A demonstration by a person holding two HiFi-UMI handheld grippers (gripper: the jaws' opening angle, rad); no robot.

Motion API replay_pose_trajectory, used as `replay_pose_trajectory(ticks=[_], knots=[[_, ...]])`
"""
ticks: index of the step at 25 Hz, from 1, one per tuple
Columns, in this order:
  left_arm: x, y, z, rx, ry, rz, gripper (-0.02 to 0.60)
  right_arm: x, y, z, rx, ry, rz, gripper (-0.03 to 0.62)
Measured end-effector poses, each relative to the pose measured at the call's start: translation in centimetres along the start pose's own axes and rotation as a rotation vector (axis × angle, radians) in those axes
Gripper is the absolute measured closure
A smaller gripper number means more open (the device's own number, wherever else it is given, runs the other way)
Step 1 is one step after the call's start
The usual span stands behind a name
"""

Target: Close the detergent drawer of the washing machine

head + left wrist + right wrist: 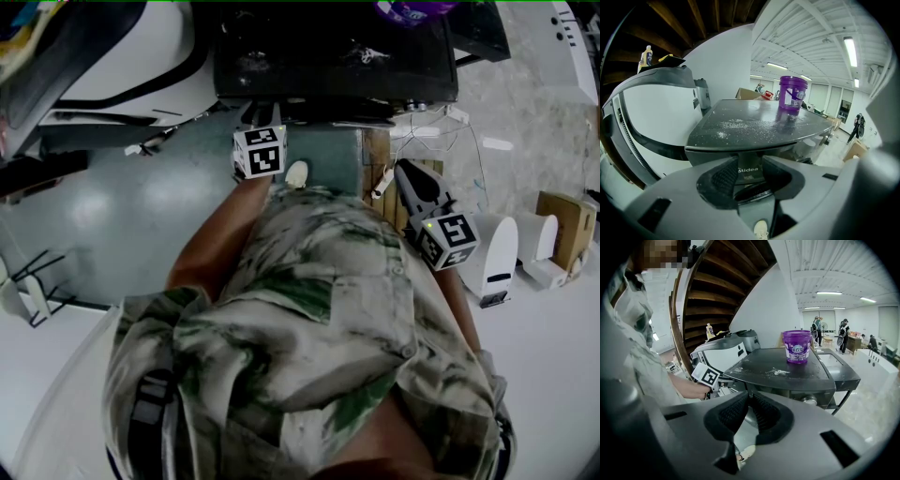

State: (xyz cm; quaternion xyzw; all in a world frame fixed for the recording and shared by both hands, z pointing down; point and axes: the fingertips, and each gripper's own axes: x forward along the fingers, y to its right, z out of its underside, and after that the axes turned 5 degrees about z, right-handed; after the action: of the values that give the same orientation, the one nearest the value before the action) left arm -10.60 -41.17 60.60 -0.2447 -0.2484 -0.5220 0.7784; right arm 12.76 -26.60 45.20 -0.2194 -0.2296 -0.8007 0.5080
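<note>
Left tongs (751, 162) gape at the washer's (754, 126) drawer front (749, 170), right tongs (749, 397) closed and idle, so I'd push squarely inward.

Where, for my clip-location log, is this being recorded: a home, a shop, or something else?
Probably a large open hall, perhaps an appliance test space, not a home: a washing machine with a purple bucket on top, long ceiling strip lights, and people standing far behind.
</note>
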Motion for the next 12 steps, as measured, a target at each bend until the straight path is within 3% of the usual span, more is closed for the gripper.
replay_pose_trajectory(ticks=[7, 12], knots=[[0.9, -0.5, 0.1, -0.057, -0.013, -0.023, 0.433, 0.2, 0.7, -0.1, -0.003, -0.002, -0.001, 0.542], [1.0, -0.4, 0.2, -0.039, -0.010, -0.025, 0.431, -0.1, 1.2, 0.5, -0.006, -0.010, -0.012, 0.542]])
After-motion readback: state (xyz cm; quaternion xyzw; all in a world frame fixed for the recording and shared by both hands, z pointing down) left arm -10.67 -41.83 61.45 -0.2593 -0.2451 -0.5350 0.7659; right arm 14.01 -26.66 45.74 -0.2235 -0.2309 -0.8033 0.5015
